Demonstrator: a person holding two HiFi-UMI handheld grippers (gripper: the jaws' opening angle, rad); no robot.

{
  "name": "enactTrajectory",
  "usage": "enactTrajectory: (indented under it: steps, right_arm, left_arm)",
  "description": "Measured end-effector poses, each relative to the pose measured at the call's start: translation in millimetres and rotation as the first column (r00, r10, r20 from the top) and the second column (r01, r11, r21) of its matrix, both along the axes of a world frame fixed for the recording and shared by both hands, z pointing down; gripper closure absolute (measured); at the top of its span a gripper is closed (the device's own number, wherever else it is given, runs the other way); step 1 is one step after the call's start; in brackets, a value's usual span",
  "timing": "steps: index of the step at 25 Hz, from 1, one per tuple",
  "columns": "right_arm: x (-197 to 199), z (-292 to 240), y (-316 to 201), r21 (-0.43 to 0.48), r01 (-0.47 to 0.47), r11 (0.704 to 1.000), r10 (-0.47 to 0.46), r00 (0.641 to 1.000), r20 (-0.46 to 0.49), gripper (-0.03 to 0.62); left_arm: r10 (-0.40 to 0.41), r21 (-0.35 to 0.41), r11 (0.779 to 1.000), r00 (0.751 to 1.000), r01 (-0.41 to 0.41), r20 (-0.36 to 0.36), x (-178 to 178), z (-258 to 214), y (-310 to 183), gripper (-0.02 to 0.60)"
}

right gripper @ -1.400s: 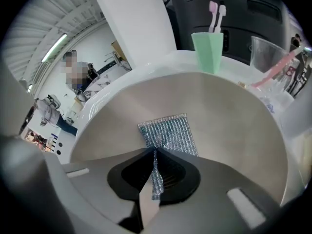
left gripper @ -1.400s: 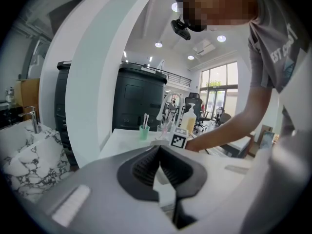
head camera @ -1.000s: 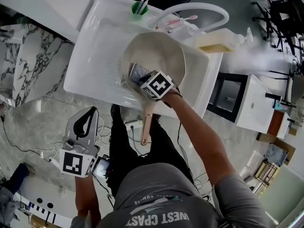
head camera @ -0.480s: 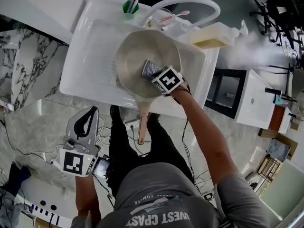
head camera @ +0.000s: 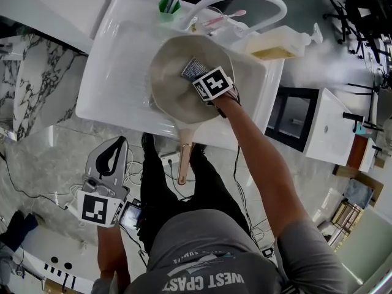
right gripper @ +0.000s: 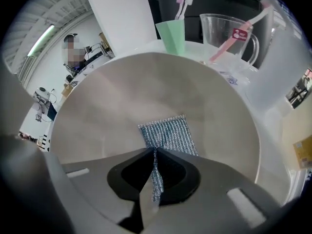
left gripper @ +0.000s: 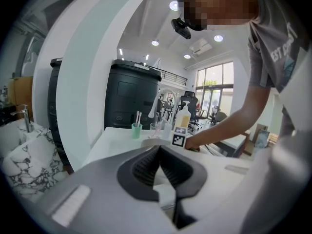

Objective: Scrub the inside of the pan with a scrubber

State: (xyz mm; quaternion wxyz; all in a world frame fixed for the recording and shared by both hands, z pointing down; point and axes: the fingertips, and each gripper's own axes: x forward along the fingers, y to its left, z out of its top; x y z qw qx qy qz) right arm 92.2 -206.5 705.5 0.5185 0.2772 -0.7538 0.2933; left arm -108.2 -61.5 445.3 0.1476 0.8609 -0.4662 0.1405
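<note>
Seemingly midway, rubbing the scrubber, pinched in the right claw, over the inside of the pan in the sink, holding the left claw closed, empty, well away, probably leaving more wall to cover.

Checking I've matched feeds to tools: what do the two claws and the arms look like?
Left claw and right claw: grey moulded shells, black ribbed pads. Each carries a white cube with black square markers, left cube and right cube. Arms bare below short sleeves of a grey T-shirt.
</note>
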Motion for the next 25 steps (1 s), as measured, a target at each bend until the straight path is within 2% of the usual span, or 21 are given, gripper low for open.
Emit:
enactTrajectory:
  steps: [8,14,18,25]
  right_arm:
    - [-43.6,-6.7,-2.7,0.016,0.045,0.999,-0.046,0.997,0.065,0.566]
    - [-64.2,-11.7,32.2,-0.047,0.127,0.991,-0.121,0.985,0.124,0.566]
    - [-63.0,-9.7,62.4,-0.095,0.173,0.98,-0.16,0.978,0.132,0.568]
    - [-36.9,-6.7,86.9,-0.159,0.184,0.97,-0.175,0.982,0.07,0.568]
  left_arm:
    - [-0.014,-0.005,1.0,1.0,0.014,-0.001,-9.0,4.6,5.5,0.58]
    - [-0.021,0.002,1.0,1.0,0.021,-0.002,-12.8,1.4,7.2,0.58]
    - [-0.021,0.005,1.0,1.0,0.021,-0.005,-11.3,1.1,8.9,0.58]
    - [-0.005,0.013,1.0,1.0,0.006,-0.007,-1.0,-3.8,8.2,0.58]
